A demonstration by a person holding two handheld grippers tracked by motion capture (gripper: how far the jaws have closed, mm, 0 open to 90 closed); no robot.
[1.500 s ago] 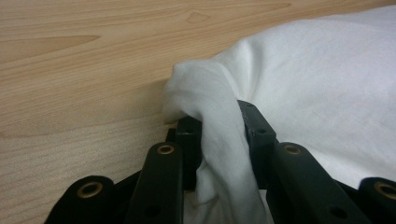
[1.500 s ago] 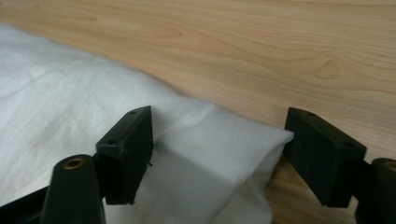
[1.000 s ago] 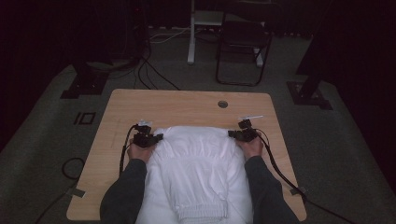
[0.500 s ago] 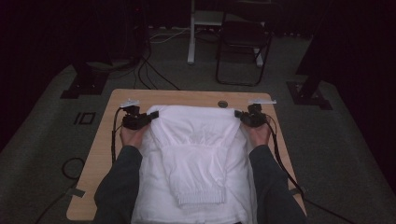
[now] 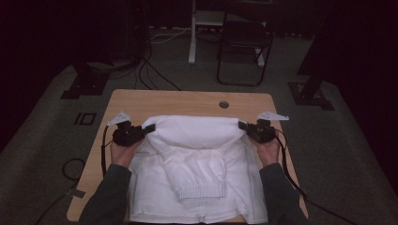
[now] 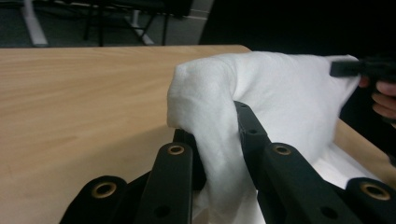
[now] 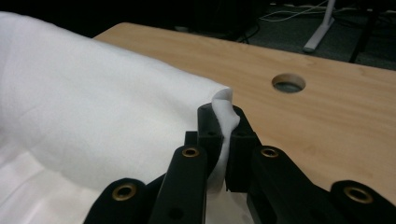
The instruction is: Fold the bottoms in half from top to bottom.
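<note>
A: What does the high view give?

B: A white sweatshirt (image 5: 197, 173) lies on the wooden table (image 5: 178, 101), its near part flat with a ribbed cuff (image 5: 201, 191) on top. The far edge is raised off the board between the left gripper (image 5: 149, 128) and the right gripper (image 5: 241, 125), each pinching one end.

A: And the left gripper view?

B: The jaws are narrow, closed on a thick bunched fold of the sweatshirt (image 6: 219, 116). The cloth stretches away to the right gripper (image 6: 348, 67), with bare table (image 6: 79, 98) beside it.

A: The right gripper view?

B: The jaws are nearly together, clamping a thin corner of the sweatshirt (image 7: 223, 105) that pokes up between the pads. The rest of the sweatshirt spreads to the left; a round cable hole (image 7: 288, 83) sits in the table (image 7: 345, 130) beyond.
</note>
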